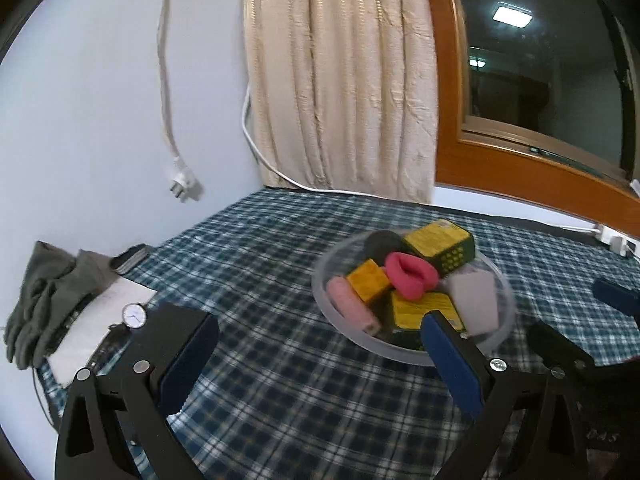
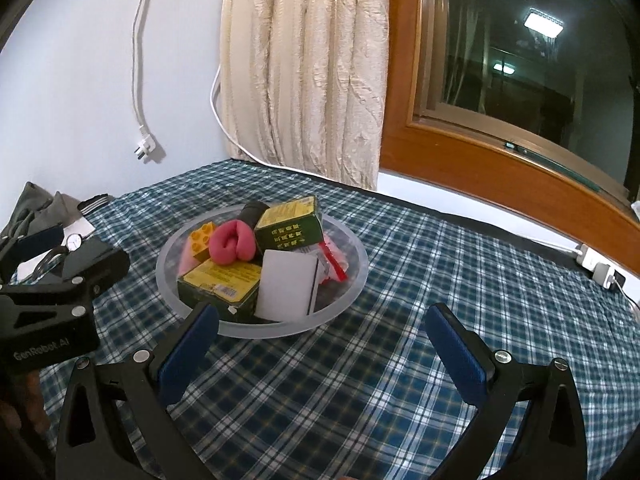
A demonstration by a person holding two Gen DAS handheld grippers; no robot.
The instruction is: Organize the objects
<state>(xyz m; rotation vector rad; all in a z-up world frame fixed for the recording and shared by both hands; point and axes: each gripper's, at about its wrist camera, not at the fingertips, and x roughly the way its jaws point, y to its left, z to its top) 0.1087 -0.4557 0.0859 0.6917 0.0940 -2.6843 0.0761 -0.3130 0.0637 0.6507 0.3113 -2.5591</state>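
Note:
A translucent bowl (image 1: 326,300) (image 2: 362,258) sits on the checked tablecloth, heaped with small items. In it are two green-and-yellow boxes (image 1: 442,246) (image 2: 290,222), a yellow toy brick (image 1: 368,280) (image 2: 202,238), a red fabric ring (image 1: 410,274) (image 2: 232,246), a pink roll (image 1: 352,308), a white box (image 1: 476,302) (image 2: 286,290) and a dark object (image 1: 384,242). My left gripper (image 1: 320,360) (image 2: 60,254) is open, its right finger at the bowl's near rim. My right gripper (image 2: 320,356) (image 1: 588,320) is open, its left finger at the bowl's front rim, holding nothing.
Grey gloves (image 1: 44,300), a white sheet (image 1: 104,308) and a wristwatch (image 1: 134,315) (image 2: 74,242) lie at the table's left edge by the wall. A plug (image 1: 182,184) hangs on the wall. A curtain (image 1: 340,80), a window and a power strip (image 2: 600,270) lie behind.

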